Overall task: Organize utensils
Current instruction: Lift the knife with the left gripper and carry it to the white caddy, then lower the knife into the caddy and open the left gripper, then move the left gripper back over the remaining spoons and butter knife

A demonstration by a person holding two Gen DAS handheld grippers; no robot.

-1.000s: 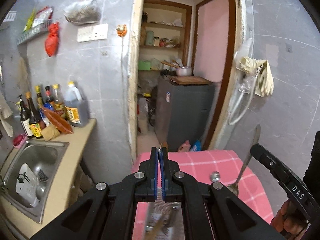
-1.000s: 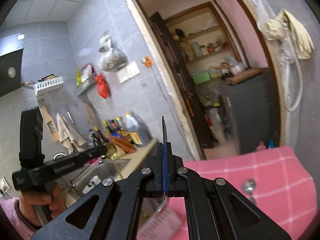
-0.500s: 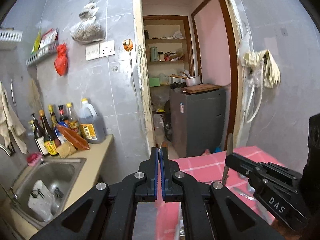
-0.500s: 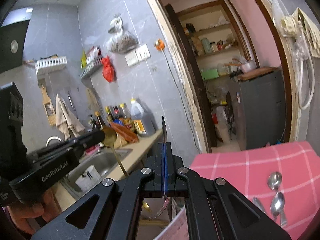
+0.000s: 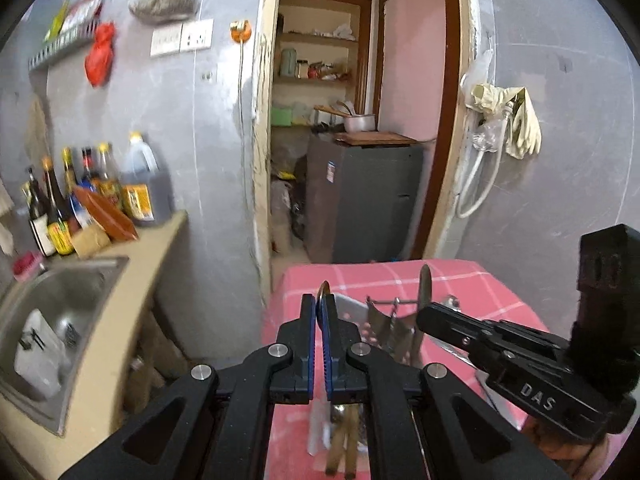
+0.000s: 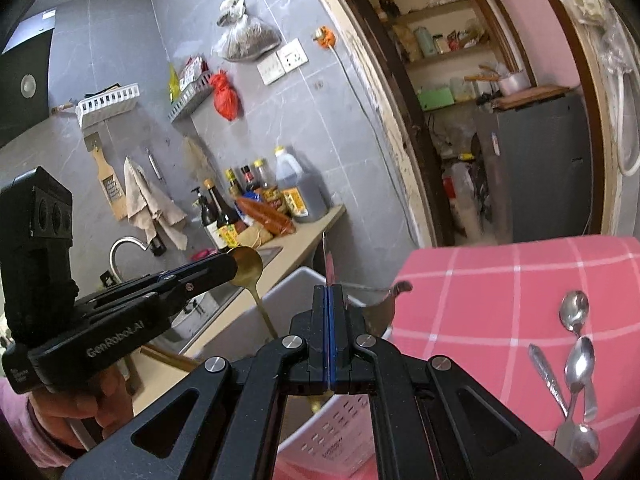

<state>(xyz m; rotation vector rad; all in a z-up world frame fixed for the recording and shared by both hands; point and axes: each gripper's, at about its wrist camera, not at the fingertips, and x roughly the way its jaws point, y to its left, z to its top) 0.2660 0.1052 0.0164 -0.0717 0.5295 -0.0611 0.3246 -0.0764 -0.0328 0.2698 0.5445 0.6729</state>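
- Two black hand-held claws hang over a worktop point(image 6: 520, 280) covered in a pink cloth with white checks, which stands just beside a beige counter with a steel sink point(image 5: 60, 312) set into it.
- On the worktop's near left corner sits a white perforated plastic basket point(image 6: 340, 440); both claws are above it, and a shiny curved metal piece on a wire point(image 6: 384, 304) rises from its far side.
- Along the counter's far edge, against the grey tiled wall, stand dark sauce bottles and a large jug of dark liquid with a yellow cap point(image 6: 296, 188).
- Left claw point(image 5: 322, 308): its blue-padded jaws are nearly together, clamped on a gold-coloured long-handled spoon point(image 6: 250, 272). In the right wrist view the bowl pokes up beyond the claw tip and the thin handle slants down toward the basket. A hand in a pink sleeve point(image 6: 80, 400) grips the tool.
- Right claw point(image 6: 330, 304): its jaws are pressed flat together on a slim silver table knife point(image 5: 424, 288), the blade tip sticking up past the fingertips. Its lower end is hidden behind the claw body.
- Near the worktop's right edge lie several silver utensils, well apart from the basket: three steel spoons point(image 6: 574, 312) in a loose column, bowls partly overlapping, and one flat steel handle point(image 6: 546, 376) lying at a slant just beside them.
- Below the left claw, two brownish stick-like handles point(image 5: 344, 444) show blurred inside the basket; what they are I cannot tell.
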